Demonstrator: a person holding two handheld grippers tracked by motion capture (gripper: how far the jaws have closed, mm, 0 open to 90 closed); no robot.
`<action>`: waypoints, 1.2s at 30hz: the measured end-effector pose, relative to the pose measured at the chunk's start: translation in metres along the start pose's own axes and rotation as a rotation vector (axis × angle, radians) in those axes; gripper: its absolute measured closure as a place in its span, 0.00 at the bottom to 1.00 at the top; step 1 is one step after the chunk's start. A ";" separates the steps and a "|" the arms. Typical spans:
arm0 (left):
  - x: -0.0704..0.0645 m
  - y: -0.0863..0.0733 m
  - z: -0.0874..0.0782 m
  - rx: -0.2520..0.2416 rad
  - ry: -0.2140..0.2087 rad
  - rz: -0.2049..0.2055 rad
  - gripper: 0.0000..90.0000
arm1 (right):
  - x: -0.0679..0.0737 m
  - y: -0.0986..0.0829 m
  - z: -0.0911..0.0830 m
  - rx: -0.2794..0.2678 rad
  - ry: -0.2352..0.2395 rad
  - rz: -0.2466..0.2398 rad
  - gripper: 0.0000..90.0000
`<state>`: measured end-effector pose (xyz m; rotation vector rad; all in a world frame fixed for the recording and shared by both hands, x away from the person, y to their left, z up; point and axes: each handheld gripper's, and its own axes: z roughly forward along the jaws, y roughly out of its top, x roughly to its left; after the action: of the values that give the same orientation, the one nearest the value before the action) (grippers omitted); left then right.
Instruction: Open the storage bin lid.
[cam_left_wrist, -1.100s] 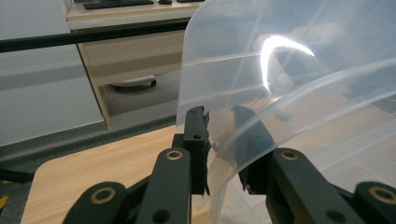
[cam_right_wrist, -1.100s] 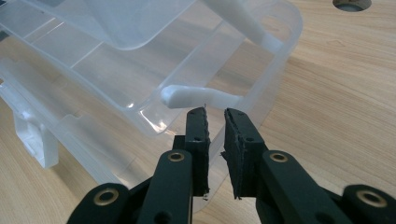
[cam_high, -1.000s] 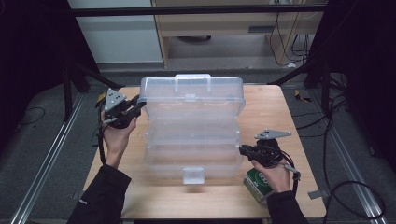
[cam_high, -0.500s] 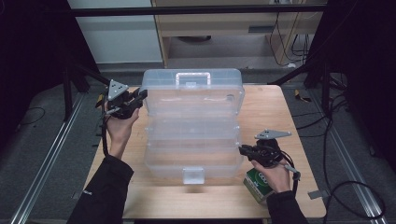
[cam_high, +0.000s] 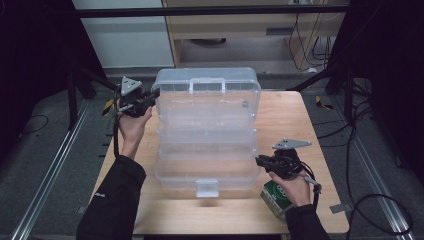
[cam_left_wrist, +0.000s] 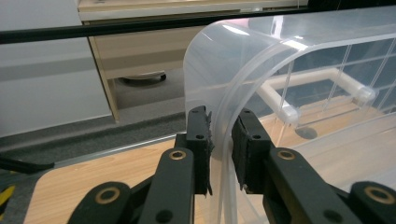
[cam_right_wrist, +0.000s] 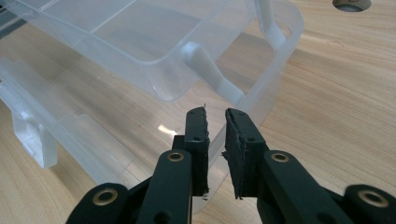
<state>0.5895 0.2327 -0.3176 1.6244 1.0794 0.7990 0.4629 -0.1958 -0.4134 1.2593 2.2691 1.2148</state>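
Left gripper (cam_left_wrist: 220, 149) pinches lid (cam_left_wrist: 233, 93) edge; box (cam_high: 205, 165) contents indiscernible.

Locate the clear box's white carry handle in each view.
High view: top centre of the raised lid.
Left gripper view: right of the jaws, seen through the lid wall.
Right gripper view: not in it.
Shared landmark: the wooden table.
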 end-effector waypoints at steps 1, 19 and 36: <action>0.001 0.001 0.003 0.003 0.001 -0.002 0.86 | 0.000 0.000 0.000 0.000 0.001 0.002 0.88; 0.011 0.005 0.044 0.044 0.029 -0.034 0.87 | -0.001 0.000 0.000 -0.001 0.005 0.012 0.87; 0.020 0.004 0.076 0.115 0.044 -0.034 0.86 | -0.001 0.000 0.001 0.003 0.007 0.011 0.87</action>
<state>0.6652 0.2223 -0.3359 1.6868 1.2004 0.7658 0.4642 -0.1960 -0.4142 1.2728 2.2728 1.2213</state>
